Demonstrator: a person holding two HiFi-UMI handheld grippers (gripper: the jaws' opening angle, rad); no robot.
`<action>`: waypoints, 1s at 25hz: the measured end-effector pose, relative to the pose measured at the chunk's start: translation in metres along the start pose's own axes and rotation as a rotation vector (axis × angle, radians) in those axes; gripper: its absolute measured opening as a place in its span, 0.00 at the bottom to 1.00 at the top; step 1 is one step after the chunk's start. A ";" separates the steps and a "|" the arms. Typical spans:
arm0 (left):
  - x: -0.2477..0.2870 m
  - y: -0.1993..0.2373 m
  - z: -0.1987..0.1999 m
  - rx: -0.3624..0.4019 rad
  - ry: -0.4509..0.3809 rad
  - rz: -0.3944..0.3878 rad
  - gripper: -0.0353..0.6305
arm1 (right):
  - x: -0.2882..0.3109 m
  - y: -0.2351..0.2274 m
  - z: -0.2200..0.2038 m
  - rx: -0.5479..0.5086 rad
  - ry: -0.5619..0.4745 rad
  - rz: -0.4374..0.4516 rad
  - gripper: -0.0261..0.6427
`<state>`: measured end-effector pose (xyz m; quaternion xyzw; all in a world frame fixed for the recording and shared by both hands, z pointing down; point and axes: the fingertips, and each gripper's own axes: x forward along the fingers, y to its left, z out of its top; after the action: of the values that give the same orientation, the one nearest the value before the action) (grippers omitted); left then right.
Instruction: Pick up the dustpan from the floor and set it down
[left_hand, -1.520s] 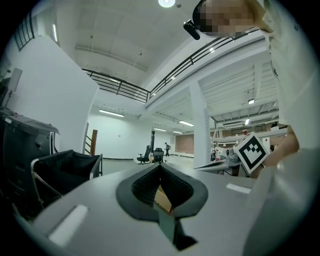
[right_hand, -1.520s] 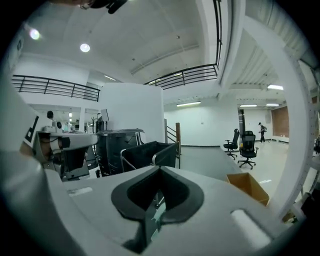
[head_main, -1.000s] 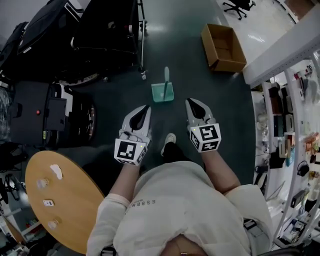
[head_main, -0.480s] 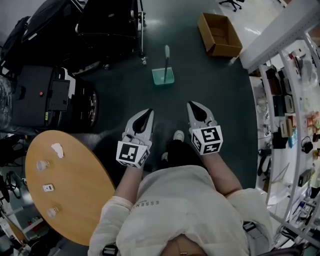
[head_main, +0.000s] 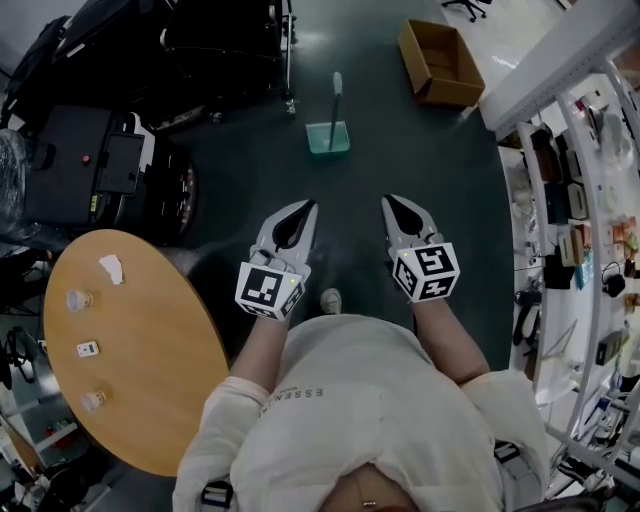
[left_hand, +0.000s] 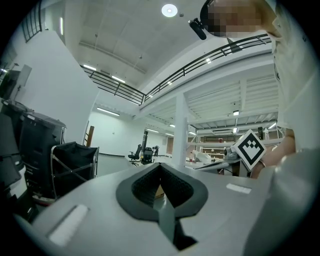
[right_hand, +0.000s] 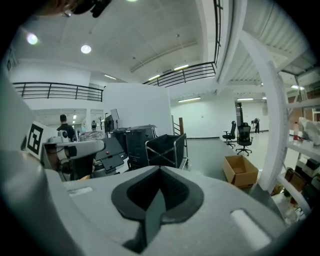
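Observation:
A teal dustpan (head_main: 329, 135) with a pale upright handle stands on the dark floor ahead of me in the head view. My left gripper (head_main: 310, 206) and right gripper (head_main: 389, 200) are held side by side, well short of the dustpan and above the floor. Both have their jaws shut with nothing between them. In the left gripper view the left gripper (left_hand: 161, 165) points level across the room; in the right gripper view the right gripper (right_hand: 160, 168) points slightly down. The dustpan is hidden in both gripper views.
An open cardboard box (head_main: 440, 62) lies on the floor at the far right. Black carts and bins (head_main: 110, 165) crowd the left. A round wooden table (head_main: 130, 350) with small items is at my near left. Shelving (head_main: 575, 230) lines the right side.
The person has stepped back: the dustpan and the box sit farther up the head view than a second ago. Both grippers keep their side-by-side pose, jaws still shut.

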<state>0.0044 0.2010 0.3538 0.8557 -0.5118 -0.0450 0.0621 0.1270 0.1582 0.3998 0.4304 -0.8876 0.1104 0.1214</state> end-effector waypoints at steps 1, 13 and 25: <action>-0.002 -0.003 0.001 0.001 -0.004 0.001 0.08 | -0.005 0.000 0.001 0.011 -0.004 -0.002 0.03; -0.007 -0.043 0.006 0.018 -0.018 -0.022 0.08 | -0.048 0.010 0.014 -0.118 -0.072 0.024 0.03; -0.014 -0.059 0.007 0.051 -0.014 -0.015 0.08 | -0.061 0.015 0.025 -0.165 -0.108 0.037 0.03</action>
<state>0.0480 0.2404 0.3381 0.8603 -0.5070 -0.0385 0.0361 0.1488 0.2041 0.3560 0.4076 -0.9068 0.0157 0.1065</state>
